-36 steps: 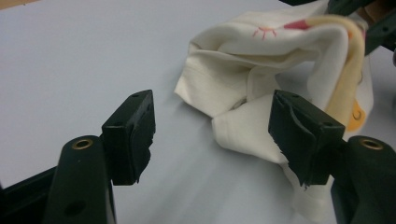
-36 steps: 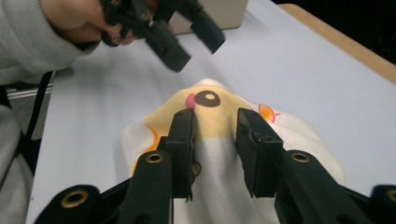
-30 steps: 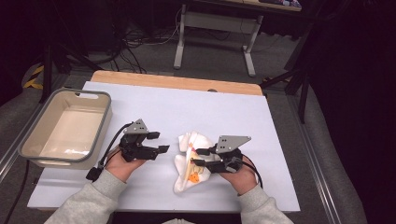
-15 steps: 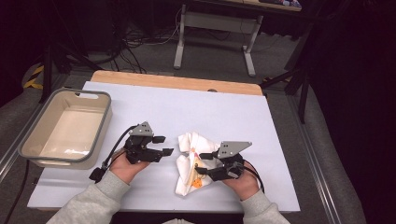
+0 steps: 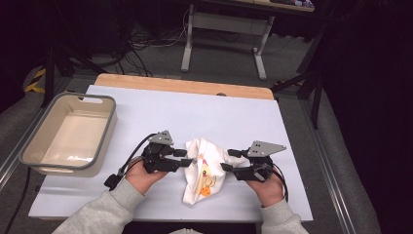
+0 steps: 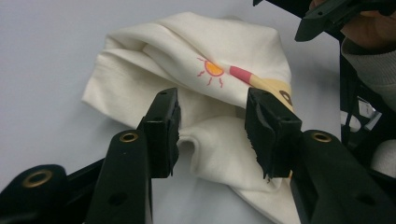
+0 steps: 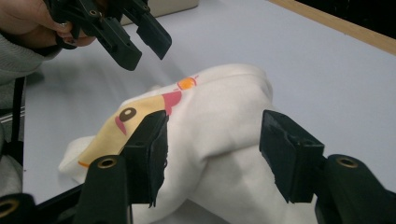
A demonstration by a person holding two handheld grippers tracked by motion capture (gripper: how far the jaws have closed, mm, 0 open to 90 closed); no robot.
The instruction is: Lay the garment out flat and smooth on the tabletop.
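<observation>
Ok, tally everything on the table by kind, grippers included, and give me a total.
Cream printed cloth: 1
Beige bin: 1
Black hand-held grippers: 2, the left gripper and the right gripper
Total: 4

Dark room, grey floor (image 5: 160, 58) — cables, white table-frame legs (image 5: 221, 41)

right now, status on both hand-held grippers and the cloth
Left hand-held gripper closing astride a cloth fold, no pinch seen. Right hand-held gripper opening, straddling the cloth. Bin stands well clear.
</observation>
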